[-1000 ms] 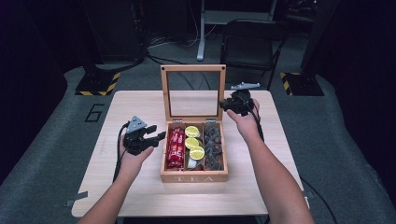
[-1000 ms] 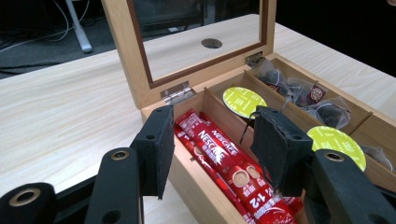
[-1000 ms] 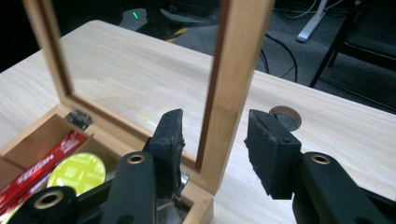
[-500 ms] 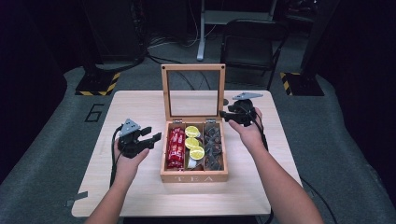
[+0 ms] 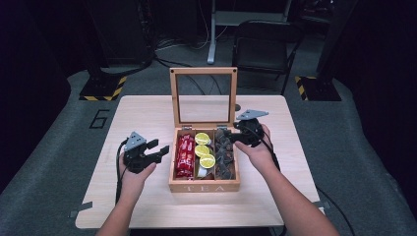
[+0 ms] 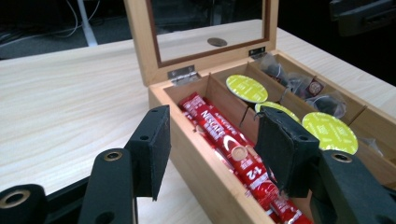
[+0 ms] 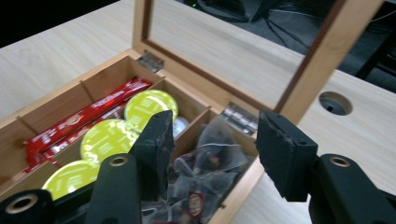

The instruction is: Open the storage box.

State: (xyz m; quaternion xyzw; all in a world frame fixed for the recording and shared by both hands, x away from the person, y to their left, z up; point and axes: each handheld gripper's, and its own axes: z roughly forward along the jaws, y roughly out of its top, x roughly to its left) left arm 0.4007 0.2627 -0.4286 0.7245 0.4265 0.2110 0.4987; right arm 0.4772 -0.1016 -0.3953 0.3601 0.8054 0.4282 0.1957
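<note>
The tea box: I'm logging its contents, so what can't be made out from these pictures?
- Tea box, left gripper view: a black jaw hides the red Nescafe sticks' near ends.
- Right gripper view: the clear tea bags are partly behind a jaw; their tag print is too small.
- High view: the dark right compartment is too small to count bags.

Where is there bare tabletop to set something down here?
Free: the table left of the open lid, and the front strip below the box. Crowded: all three box compartments, and both box sides, where the left gripper and right gripper sit.
</note>
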